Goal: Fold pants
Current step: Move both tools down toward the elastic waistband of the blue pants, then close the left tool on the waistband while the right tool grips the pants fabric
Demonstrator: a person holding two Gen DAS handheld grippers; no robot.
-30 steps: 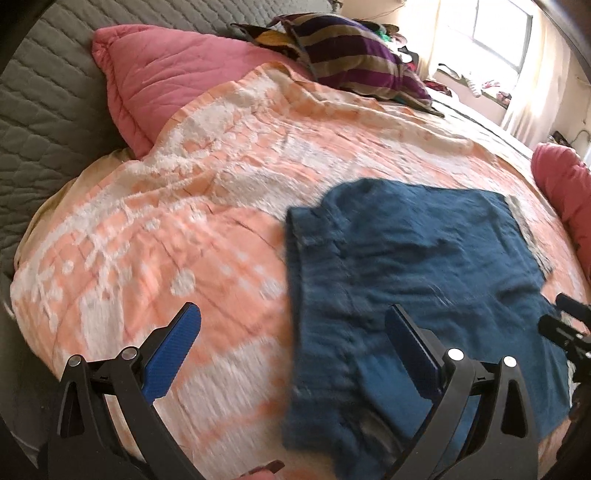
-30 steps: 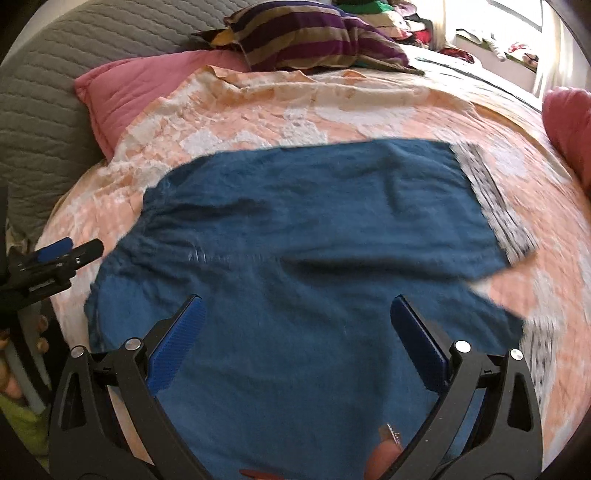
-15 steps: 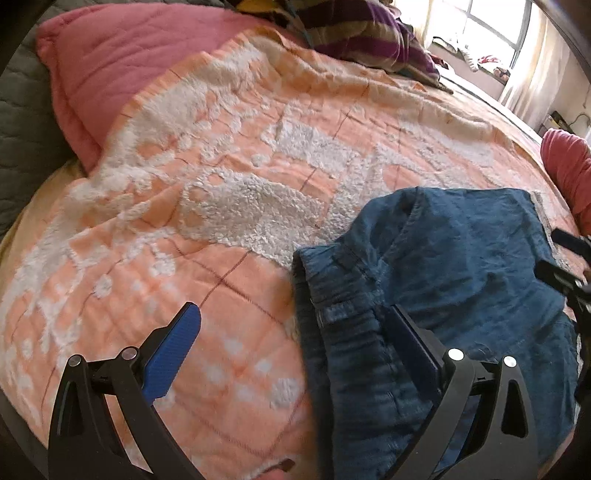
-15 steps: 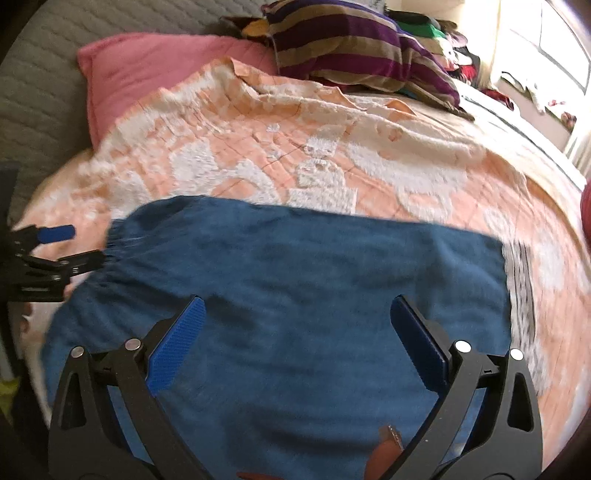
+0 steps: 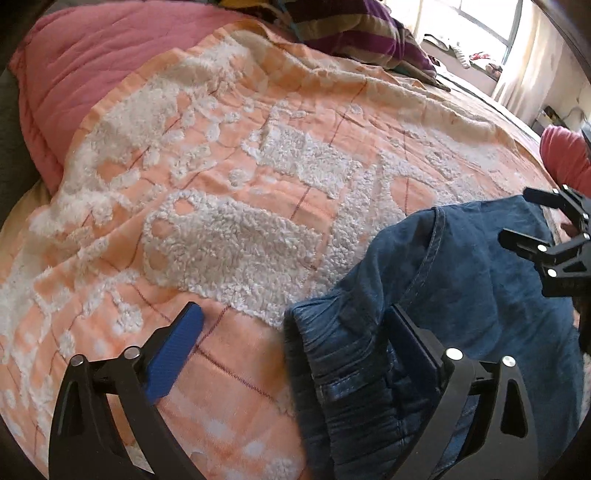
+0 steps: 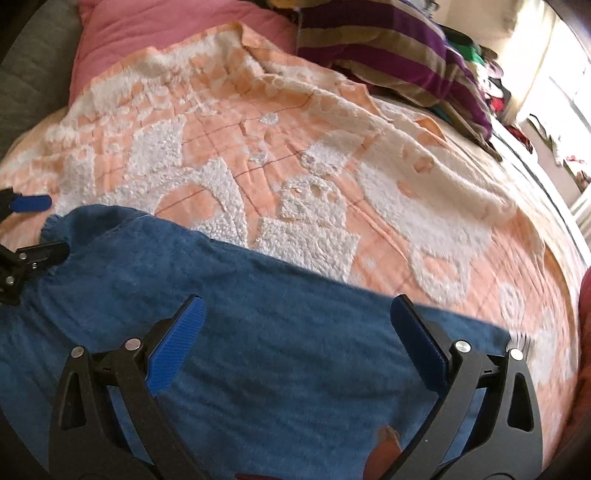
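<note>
Blue denim pants [image 5: 472, 288] lie flat on an orange and white blanket [image 5: 229, 177]. My left gripper [image 5: 295, 332] hangs low over their waistband corner [image 5: 332, 354]; its jaws are closing, the corner lies between them, and no pad presses on it. The right finger [image 5: 413, 343] is above the denim, the left finger [image 5: 177, 347] above the blanket. In the right wrist view my right gripper [image 6: 295, 332] stands open over the pants [image 6: 258, 325], near their far edge. Each gripper shows at the edge of the other's view: the right gripper [image 5: 546, 236], the left gripper [image 6: 26, 229].
A pink pillow [image 5: 92, 74] and a striped pillow [image 6: 388, 48] lie at the head of the bed. Another pink cushion [image 5: 561, 158] sits at the right. A grey quilted headboard [image 6: 29, 62] rises at the left. A bright window [image 5: 491, 22] is beyond.
Both grippers have moved forward and down toward the pants' far edge. The waistband corner, earlier ahead of the left gripper, now lies between its fingers. The right view has rolled.
</note>
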